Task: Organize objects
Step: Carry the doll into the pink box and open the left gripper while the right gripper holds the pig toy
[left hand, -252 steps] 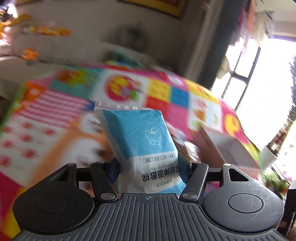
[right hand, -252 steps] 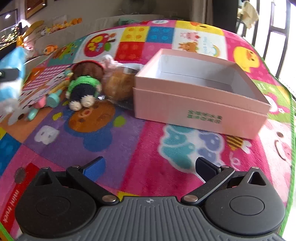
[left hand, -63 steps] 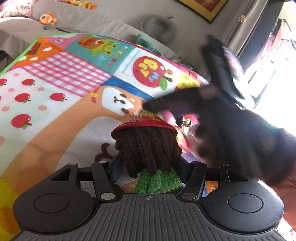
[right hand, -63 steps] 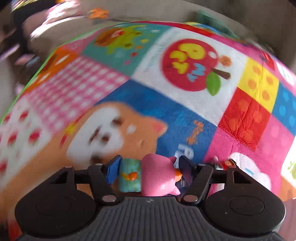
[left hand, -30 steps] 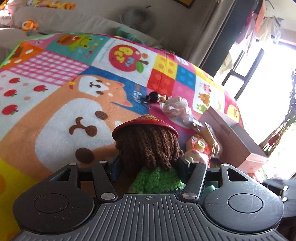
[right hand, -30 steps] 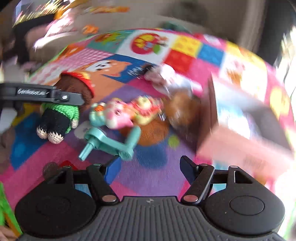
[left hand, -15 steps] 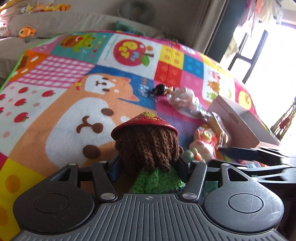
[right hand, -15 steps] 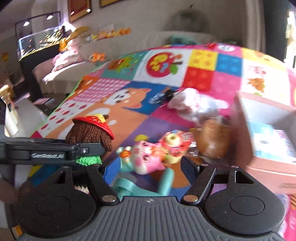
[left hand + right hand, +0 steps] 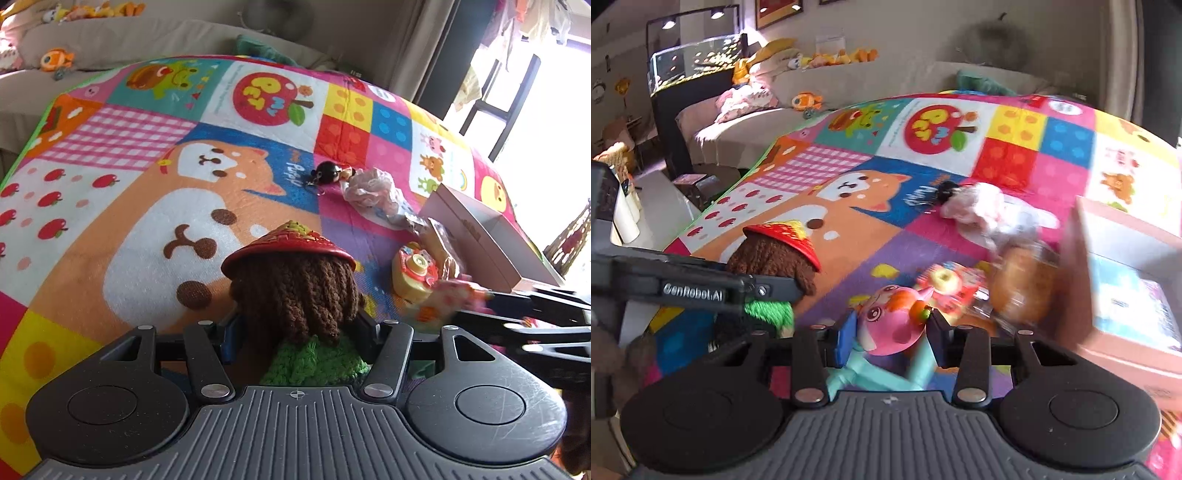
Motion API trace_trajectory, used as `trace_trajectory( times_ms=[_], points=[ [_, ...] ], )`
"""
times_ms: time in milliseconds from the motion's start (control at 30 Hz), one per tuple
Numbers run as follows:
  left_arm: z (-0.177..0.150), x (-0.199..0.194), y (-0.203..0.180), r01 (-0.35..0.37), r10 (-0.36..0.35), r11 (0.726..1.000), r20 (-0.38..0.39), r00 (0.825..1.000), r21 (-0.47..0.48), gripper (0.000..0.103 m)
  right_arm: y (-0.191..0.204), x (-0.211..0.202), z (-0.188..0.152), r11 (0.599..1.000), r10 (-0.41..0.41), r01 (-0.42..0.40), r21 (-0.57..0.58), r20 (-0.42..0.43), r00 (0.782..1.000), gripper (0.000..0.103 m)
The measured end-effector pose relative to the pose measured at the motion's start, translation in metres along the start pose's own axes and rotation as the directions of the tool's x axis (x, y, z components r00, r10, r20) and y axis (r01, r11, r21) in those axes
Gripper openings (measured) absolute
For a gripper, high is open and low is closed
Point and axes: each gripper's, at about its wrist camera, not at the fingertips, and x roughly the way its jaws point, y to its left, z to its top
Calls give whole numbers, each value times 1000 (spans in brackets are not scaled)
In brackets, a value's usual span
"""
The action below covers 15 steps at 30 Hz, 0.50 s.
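My left gripper [image 9: 299, 332] is shut on a crocheted doll [image 9: 295, 291] with brown hair, a red hat and a green top, held above the play mat. The doll also shows in the right wrist view [image 9: 775, 258]. My right gripper [image 9: 888, 336] has its jaws close around a pink cat-faced toy [image 9: 890, 317] with a teal handle [image 9: 882, 373]; it looks gripped. A pink open box [image 9: 1126, 266] stands to the right with a blue packet [image 9: 1130, 299] inside. The box also shows in the left wrist view [image 9: 476, 236].
On the colourful play mat [image 9: 147, 184] lie a black figurine keychain [image 9: 328, 171], a crumpled pink plastic bag [image 9: 373, 192], a wrapped bun [image 9: 1023, 284] and a yellow toy camera [image 9: 413, 273]. A sofa with plush toys [image 9: 812, 99] stands behind.
My right gripper has come down onto the pink toy and its jaws have closed around it. My left gripper keeps its hold on the doll and has barely moved.
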Motion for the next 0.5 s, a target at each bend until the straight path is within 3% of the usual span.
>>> trace_trajectory(
  times_ms=[133, 267, 400, 500],
  points=[
    [-1, 0, 0, 18, -18, 1000, -2, 1000, -5, 63, -33, -31, -17, 991, -127, 126, 44, 17, 992, 44],
    [-5, 3, -16, 71, -70, 997, -22, 997, 19, 62, -70, -48, -35, 953, -291, 290, 84, 1, 957, 45],
    [-7, 9, -31, 87, -86, 995, -35, 996, 41, 63, -98, -38, -40, 934, -332, 330, 135, -10, 943, 45],
    [-8, 9, -33, 85, -83, 996, -43, 996, 35, 63, -106, -23, -36, 939, -310, 306, 160, 4, 951, 46]
  ],
)
